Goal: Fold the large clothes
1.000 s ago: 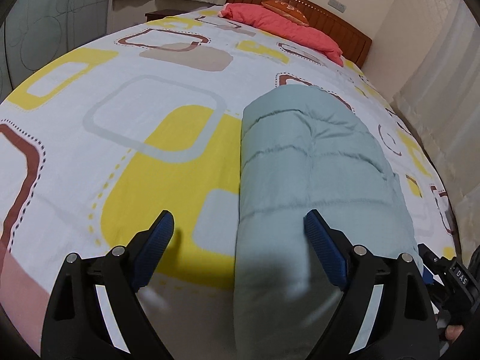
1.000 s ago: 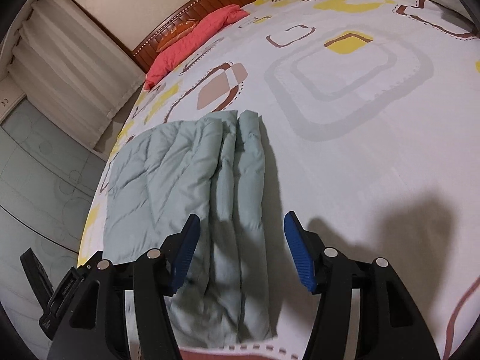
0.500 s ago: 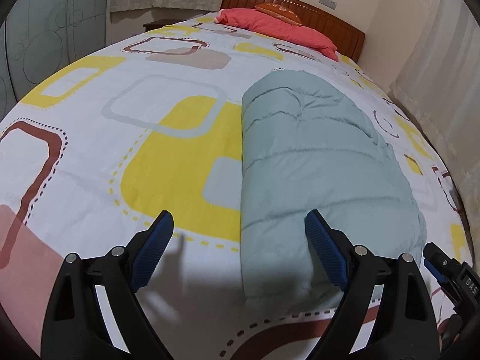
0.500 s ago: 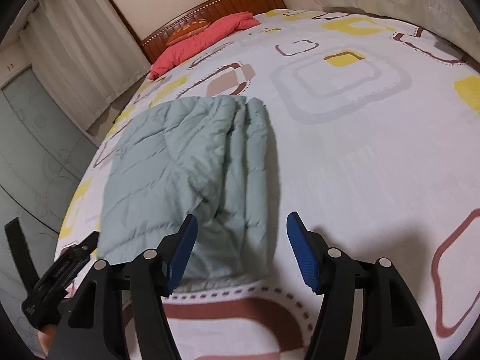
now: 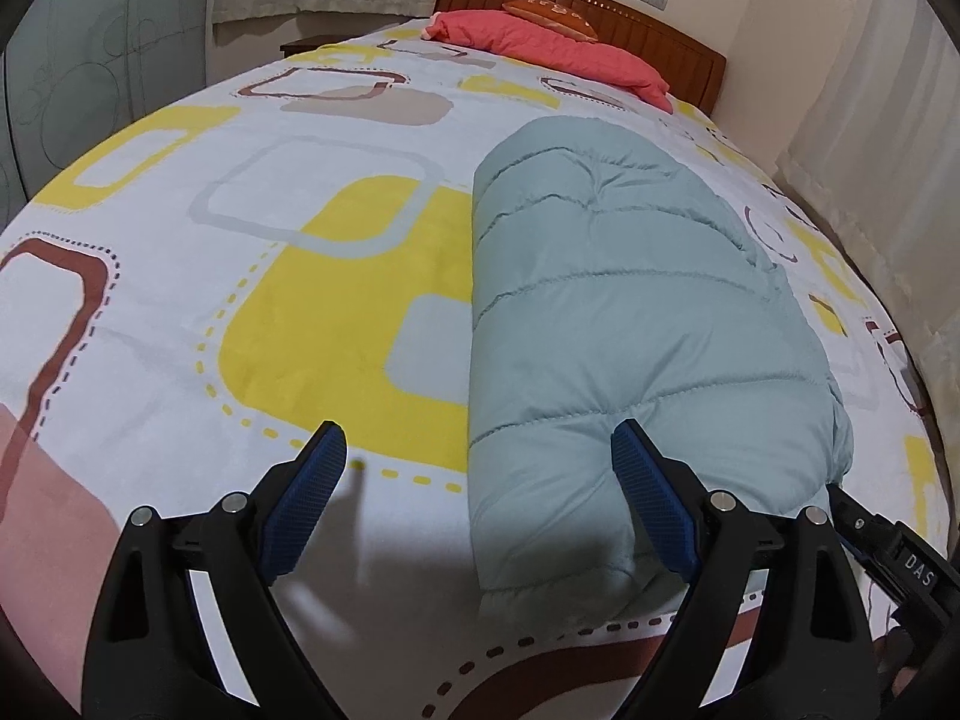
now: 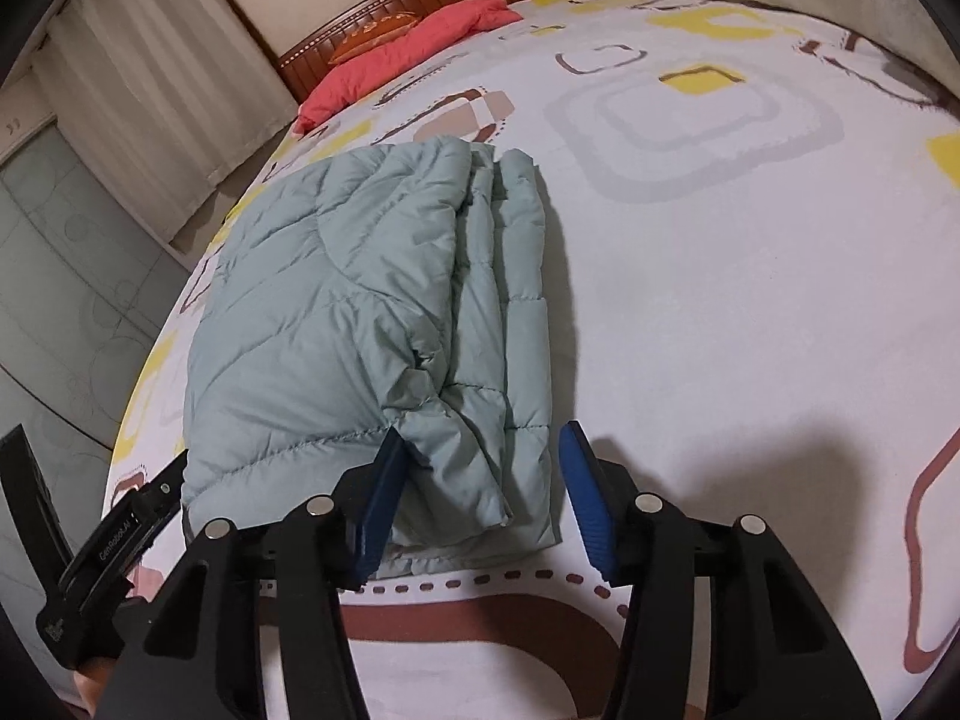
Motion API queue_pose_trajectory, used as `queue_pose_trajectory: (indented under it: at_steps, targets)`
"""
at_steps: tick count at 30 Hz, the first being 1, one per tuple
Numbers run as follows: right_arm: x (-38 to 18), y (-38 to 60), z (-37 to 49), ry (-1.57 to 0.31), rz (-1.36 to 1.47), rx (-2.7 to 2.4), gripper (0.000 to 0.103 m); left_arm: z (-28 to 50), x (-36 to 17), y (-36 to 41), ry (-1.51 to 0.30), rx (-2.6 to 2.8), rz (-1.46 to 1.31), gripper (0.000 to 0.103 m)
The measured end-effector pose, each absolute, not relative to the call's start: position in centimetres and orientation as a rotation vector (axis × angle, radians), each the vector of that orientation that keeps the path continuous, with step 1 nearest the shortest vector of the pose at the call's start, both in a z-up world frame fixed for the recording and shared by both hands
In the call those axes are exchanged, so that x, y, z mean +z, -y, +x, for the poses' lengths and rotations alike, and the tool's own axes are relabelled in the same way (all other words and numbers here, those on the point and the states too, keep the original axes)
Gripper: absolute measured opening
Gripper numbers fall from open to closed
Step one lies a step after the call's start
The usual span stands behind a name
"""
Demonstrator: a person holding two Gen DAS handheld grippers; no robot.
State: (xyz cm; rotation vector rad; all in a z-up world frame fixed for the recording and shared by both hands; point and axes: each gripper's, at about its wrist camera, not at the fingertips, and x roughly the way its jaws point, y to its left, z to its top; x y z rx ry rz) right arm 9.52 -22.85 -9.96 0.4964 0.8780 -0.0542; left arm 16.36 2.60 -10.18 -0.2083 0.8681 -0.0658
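Note:
A pale green quilted down jacket point(image 5: 624, 312) lies folded into a long bundle on the patterned bed; it also shows in the right wrist view point(image 6: 372, 312). My left gripper point(image 5: 480, 474) is open and empty at the bundle's near left edge, its right finger resting against the fabric. My right gripper point(image 6: 480, 468) is open and empty, its jaws straddling the bundle's near right corner without closing on it. The other gripper's black body shows at the right edge of the left wrist view point(image 5: 900, 558) and at the left edge of the right wrist view point(image 6: 114, 540).
The bed sheet point(image 5: 300, 276) is white with yellow, grey and brown squares. A red pillow point(image 5: 552, 54) and a wooden headboard point(image 5: 660, 36) lie at the far end. Curtains point(image 6: 156, 60) and a glass wardrobe door point(image 6: 54, 276) flank the bed.
Both grippers pulled back toward the foot of the bed, then moved slightly forward onto the jacket's near end. The jacket lies unchanged. Both grippers stayed open.

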Motion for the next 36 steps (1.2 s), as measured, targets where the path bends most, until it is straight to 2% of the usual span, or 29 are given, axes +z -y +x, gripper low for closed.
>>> queue_pose_trajectory:
  at_steps: [6, 9, 14, 20, 36]
  targets:
    - [-8.0, 22.5, 7.7, -0.847, 0.433, -0.087, 0.054, 14.5, -8.6, -2.0, -0.825, -0.034, -0.125, 0.091]
    - [-7.1, 21.8, 6.5, -0.826, 0.382, -0.108, 0.069, 13.4, -7.9, -1.7, -0.793, -0.022, -0.09, 0.095]
    - [-6.3, 19.8, 4.9, -0.816, 0.274, -0.128, 0.07, 11.4, -7.0, -1.4, -0.769, -0.003, -0.046, 0.096]
    - [-4.3, 18.2, 2.8, -0.763, 0.222, -0.125, 0.076, 8.9, -5.1, -1.7, -0.733, 0.015, -0.015, 0.101]
    - [1.5, 15.3, -2.2, -0.653, 0.152, -0.097, 0.081, 3.4, 0.7, -3.3, -0.626, 0.026, -0.079, 0.101]
